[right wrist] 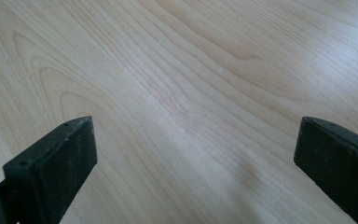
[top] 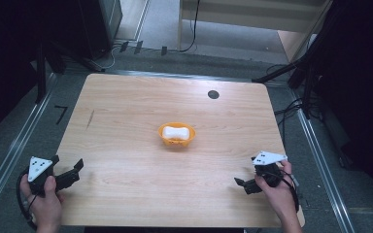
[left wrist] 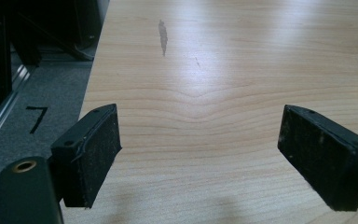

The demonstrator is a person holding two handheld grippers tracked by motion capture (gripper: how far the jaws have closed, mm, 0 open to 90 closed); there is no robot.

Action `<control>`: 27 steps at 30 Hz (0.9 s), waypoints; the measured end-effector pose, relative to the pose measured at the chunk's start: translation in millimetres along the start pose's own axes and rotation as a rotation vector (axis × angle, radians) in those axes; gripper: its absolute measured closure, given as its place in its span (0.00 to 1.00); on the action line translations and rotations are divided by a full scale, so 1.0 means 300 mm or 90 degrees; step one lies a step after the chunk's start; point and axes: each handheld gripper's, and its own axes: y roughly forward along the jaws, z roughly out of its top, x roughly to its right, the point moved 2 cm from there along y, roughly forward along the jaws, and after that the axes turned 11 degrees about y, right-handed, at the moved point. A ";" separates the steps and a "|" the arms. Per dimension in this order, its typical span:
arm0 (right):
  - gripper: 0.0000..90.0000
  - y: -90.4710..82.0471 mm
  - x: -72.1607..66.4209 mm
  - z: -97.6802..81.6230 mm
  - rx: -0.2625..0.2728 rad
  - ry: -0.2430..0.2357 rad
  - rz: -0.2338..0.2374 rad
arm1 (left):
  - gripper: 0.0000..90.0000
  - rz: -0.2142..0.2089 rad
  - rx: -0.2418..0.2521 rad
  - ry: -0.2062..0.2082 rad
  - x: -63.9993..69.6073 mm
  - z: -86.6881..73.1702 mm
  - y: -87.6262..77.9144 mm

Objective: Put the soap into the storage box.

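Observation:
An orange bowl [top: 177, 134] sits at the middle of the wooden table [top: 126, 121], holding a white bone-shaped object [top: 177, 132]. My left gripper [top: 70, 172] rests at the table's near left corner, held by a hand, jaws spread wide with nothing between them [left wrist: 200, 154]. Near the front right corner my right gripper [top: 245, 185] is likewise open, jaws wide over bare wood [right wrist: 193, 158]. Both grippers are well apart from the bowl.
A small dark round hole [top: 213, 94] marks the table's far right part. A dark streak [top: 91, 119] lies on the wood at the left [left wrist: 162, 36]. Grey floor, metal rails and cables surround the table.

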 end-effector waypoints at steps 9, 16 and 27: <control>0.00 -0.062 0.031 -0.067 0.028 0.025 -0.010 | 0.15 -0.001 0.000 0.000 0.001 0.000 0.000; 0.00 -0.106 0.063 -0.123 0.037 0.046 -0.022 | 0.15 0.000 -0.001 0.002 0.001 0.000 -0.001; 0.00 -0.169 0.112 -0.202 0.055 0.086 -0.039 | 0.15 0.000 -0.001 0.003 0.002 0.000 -0.002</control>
